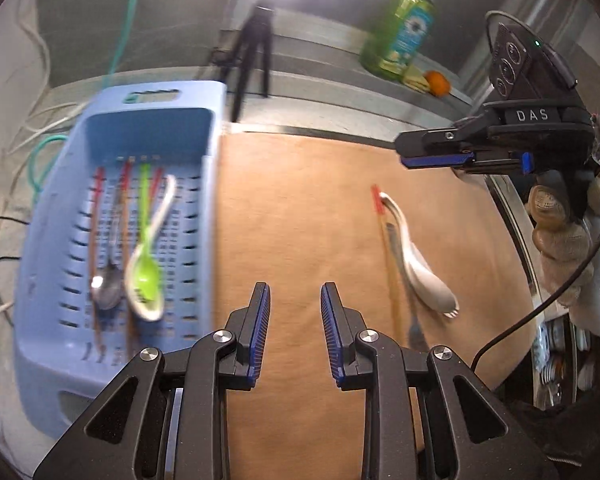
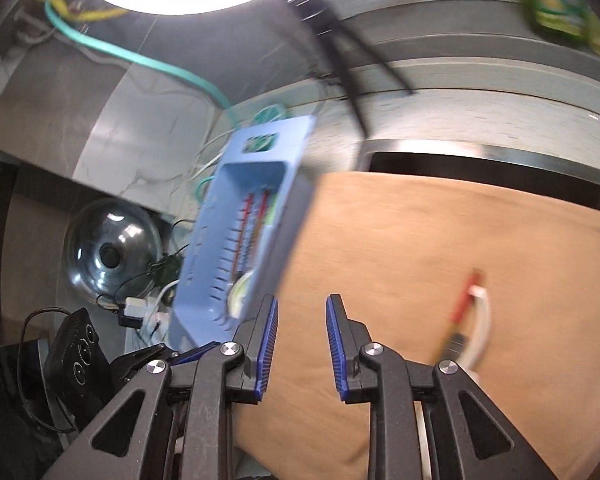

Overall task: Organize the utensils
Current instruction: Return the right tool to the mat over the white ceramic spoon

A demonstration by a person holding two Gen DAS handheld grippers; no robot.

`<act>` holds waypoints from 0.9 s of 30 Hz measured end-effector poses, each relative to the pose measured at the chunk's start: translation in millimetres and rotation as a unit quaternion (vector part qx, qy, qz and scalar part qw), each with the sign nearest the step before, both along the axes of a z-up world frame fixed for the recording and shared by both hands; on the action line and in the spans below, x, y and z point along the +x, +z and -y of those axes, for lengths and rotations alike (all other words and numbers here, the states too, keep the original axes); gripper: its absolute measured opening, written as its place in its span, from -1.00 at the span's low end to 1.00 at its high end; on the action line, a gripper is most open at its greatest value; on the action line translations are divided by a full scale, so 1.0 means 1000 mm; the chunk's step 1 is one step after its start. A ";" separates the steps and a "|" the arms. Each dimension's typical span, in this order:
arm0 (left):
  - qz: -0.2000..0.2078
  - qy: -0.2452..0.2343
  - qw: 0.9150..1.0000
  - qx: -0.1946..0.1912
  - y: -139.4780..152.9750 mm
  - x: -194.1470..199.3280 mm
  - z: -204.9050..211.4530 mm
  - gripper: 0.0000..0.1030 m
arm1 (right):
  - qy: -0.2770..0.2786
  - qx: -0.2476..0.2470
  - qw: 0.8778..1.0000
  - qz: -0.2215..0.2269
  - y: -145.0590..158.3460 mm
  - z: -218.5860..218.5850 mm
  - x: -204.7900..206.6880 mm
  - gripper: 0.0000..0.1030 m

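Nearest the lens: my left claw (image 1: 295,334), blue-padded fingers spread apart, holding nothing, poised above the brown board (image 1: 300,220) that tops the worktop. Item two: blue slotted basket (image 1: 52,264), just left of the board, containing a green spoon (image 1: 145,256) nested in a white ceramic spoon (image 1: 162,216), a metal spoon (image 1: 107,288), and red-ended chopsticks (image 1: 96,216) laid lengthwise. Item three: loose utensils on the board's right part, not yet binned: a white soup spoon (image 1: 420,260) lying bowl-down, one red-tipped chopstick (image 1: 386,248) beside and touching it, and a dark metal utensil (image 1: 414,320) alongside, too blurred to identify. Item four: my right claw (image 2: 301,344), fingers likewise parted and empty in its own view; seen from the left wrist it hangs well above the loose utensils, gripped by a gloved hand (image 1: 560,232). Background stock: green bottle (image 1: 404,36), orange (image 1: 437,83), black tripod (image 1: 252,40), on the ledge behind.
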State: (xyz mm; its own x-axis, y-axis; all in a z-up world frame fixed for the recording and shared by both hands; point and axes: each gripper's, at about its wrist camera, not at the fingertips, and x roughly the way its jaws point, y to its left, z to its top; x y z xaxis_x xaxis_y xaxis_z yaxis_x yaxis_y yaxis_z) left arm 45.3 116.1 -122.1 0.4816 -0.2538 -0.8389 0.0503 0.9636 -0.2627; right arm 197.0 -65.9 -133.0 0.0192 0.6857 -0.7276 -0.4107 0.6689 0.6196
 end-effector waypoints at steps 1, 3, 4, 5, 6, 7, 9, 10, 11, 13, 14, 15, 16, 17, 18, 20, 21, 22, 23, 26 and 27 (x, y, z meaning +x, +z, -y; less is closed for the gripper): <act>-0.003 -0.008 1.000 -0.003 -0.002 0.002 0.007 -0.53 | -0.006 -0.002 1.000 0.001 -0.001 0.008 0.001 -0.56; -0.007 -0.019 1.000 -0.006 -0.005 0.006 0.019 -0.53 | -0.020 -0.010 1.000 0.002 -0.006 0.031 0.001 -0.56; -0.009 -0.026 1.000 -0.007 -0.006 0.007 0.026 -0.53 | -0.026 -0.014 1.000 0.001 -0.009 0.040 0.002 -0.56; -0.011 -0.033 0.999 -0.009 -0.008 0.009 0.032 -0.53 | -0.034 -0.017 0.999 -0.001 -0.013 0.050 0.002 -0.56; -0.014 -0.038 0.999 -0.010 -0.009 0.011 0.038 -0.53 | -0.041 -0.018 0.999 -0.007 -0.017 0.059 0.003 -0.56; -0.016 -0.045 0.999 -0.010 -0.010 0.013 0.044 -0.53 | -0.049 -0.019 0.999 -0.014 -0.022 0.070 0.003 -0.56; -0.021 -0.059 0.998 -0.012 -0.012 0.015 0.056 -0.53 | -0.060 -0.018 0.998 -0.024 -0.030 0.083 0.002 -0.56; -0.024 -0.067 0.997 -0.011 -0.013 0.016 0.062 -0.53 | -0.063 -0.018 0.997 -0.031 -0.034 0.089 0.001 -0.56; -0.025 -0.073 0.997 -0.011 -0.013 0.017 0.067 -0.53 | -0.065 -0.018 0.997 -0.034 -0.037 0.093 -0.001 -0.56; -0.027 -0.083 0.996 -0.015 -0.014 0.018 0.078 -0.52 | -0.068 -0.019 0.997 -0.039 -0.043 0.101 -0.005 -0.56; -0.026 -0.087 0.996 -0.016 -0.014 0.019 0.084 -0.52 | -0.069 -0.019 0.997 -0.041 -0.045 0.105 -0.006 -0.56; -0.025 -0.088 0.996 -0.017 -0.013 0.019 0.088 -0.49 | -0.070 -0.018 0.996 -0.044 -0.047 0.109 -0.007 -0.56; -0.024 -0.090 0.995 -0.019 -0.013 0.020 0.094 -0.42 | -0.071 -0.017 0.996 -0.046 -0.049 0.113 -0.008 -0.56; -0.023 -0.091 0.995 -0.023 -0.013 0.022 0.098 -0.42 | -0.071 -0.016 0.996 -0.048 -0.051 0.116 -0.009 -0.56; -0.023 -0.093 0.995 -0.027 -0.013 0.025 0.104 -0.42 | -0.072 -0.016 0.996 -0.049 -0.053 0.120 -0.011 -0.56; -0.020 -0.099 0.994 -0.030 -0.011 0.029 0.115 -0.42 | -0.072 -0.017 0.996 -0.052 -0.057 0.126 -0.012 -0.56; -0.018 -0.104 0.994 -0.032 -0.011 0.030 0.121 -0.42 | -0.072 -0.016 0.996 -0.054 -0.059 0.129 -0.012 -0.56; -0.016 -0.111 0.993 -0.034 -0.010 0.033 0.128 -0.42 | -0.073 -0.015 0.996 -0.056 -0.061 0.132 -0.012 -0.56; -0.017 -0.117 0.992 -0.034 -0.011 0.036 0.135 -0.42 | -0.074 -0.014 0.996 -0.057 -0.062 0.134 -0.012 -0.56; -0.023 -0.132 0.991 -0.028 -0.015 0.042 0.151 -0.42 | -0.078 -0.008 0.995 -0.062 -0.066 0.144 -0.012 -0.56; -0.026 -0.135 0.990 -0.021 -0.018 0.044 0.157 -0.42 | -0.078 -0.005 0.995 -0.063 -0.067 0.146 -0.011 -0.56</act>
State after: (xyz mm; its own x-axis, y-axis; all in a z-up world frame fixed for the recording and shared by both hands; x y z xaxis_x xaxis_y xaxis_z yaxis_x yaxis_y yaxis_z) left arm 89.4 -40.6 -140.1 0.3479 -0.4028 -0.8466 0.2895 0.9050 -0.3116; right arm 185.6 -211.9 -200.3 0.0328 0.6739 -0.7381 -0.2197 0.7253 0.6524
